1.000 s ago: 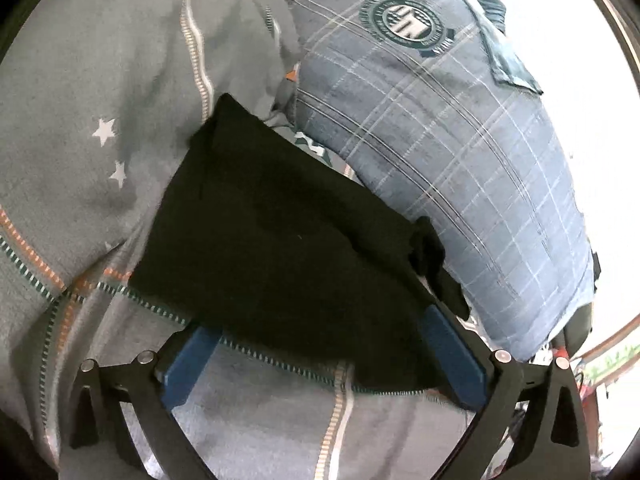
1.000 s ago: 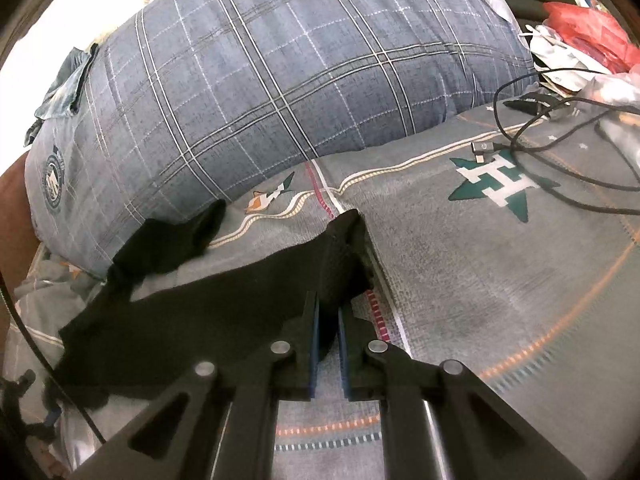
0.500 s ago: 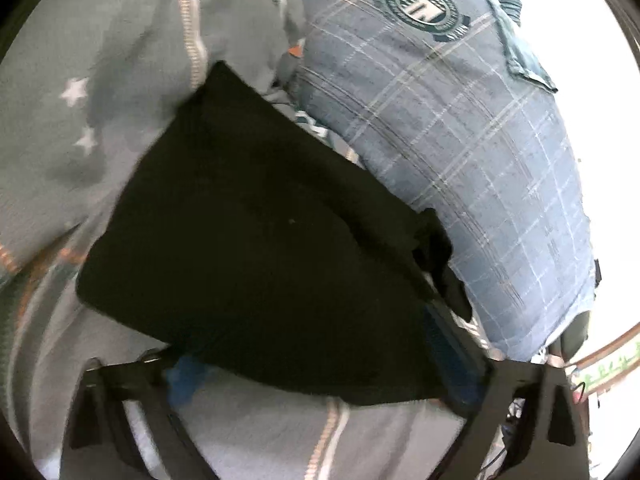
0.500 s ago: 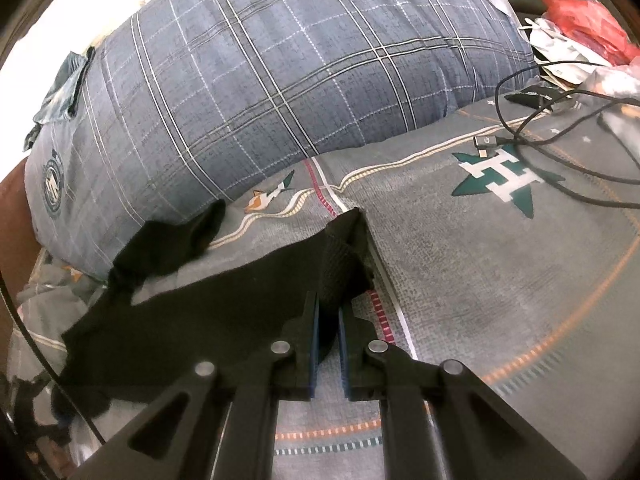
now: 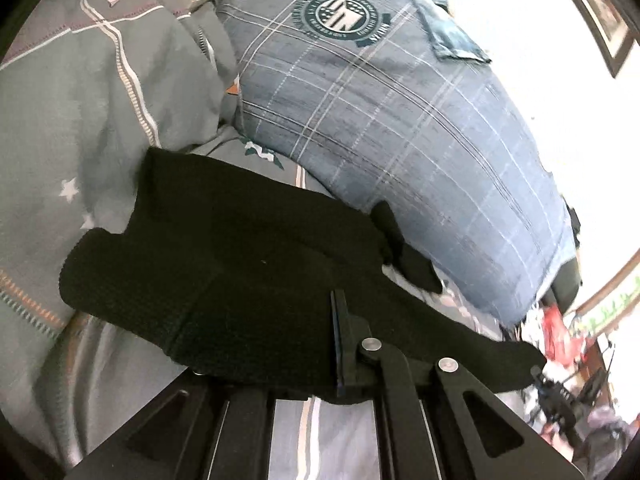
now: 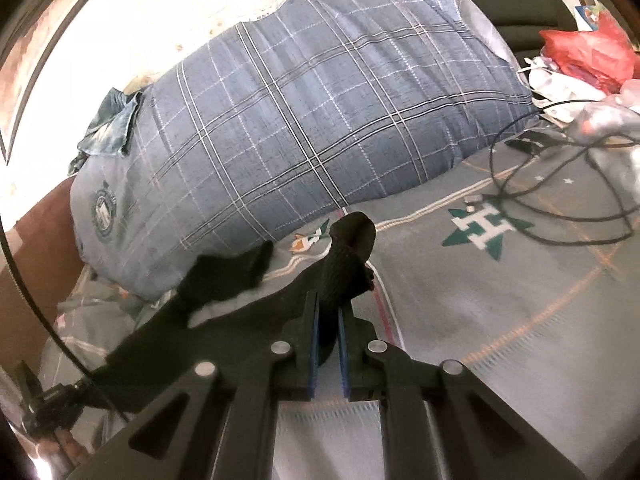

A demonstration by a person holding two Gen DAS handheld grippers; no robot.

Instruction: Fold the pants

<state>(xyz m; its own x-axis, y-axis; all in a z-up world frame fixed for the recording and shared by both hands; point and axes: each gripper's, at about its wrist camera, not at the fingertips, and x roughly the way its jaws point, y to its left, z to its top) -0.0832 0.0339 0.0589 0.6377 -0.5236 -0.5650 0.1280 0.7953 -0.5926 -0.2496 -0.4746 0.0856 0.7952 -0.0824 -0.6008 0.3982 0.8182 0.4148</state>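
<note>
Pants (image 5: 256, 272) now pinched by just-closed left claw (image 5: 338, 344).

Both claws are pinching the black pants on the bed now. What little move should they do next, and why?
Probably lift both corners a bit higher together. The left gripper has just closed on the black pants, and the right gripper pinches another bunched edge. Most of the cloth sags on the bed sheet beside the plaid pillow, so raising it should free it for folding over.

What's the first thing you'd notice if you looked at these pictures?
The black pants, stretched across the grey patterned bedspread, pinched by the left gripper and right gripper. Behind them lies a big blue plaid pillow, with tangled black cables at right.
</note>
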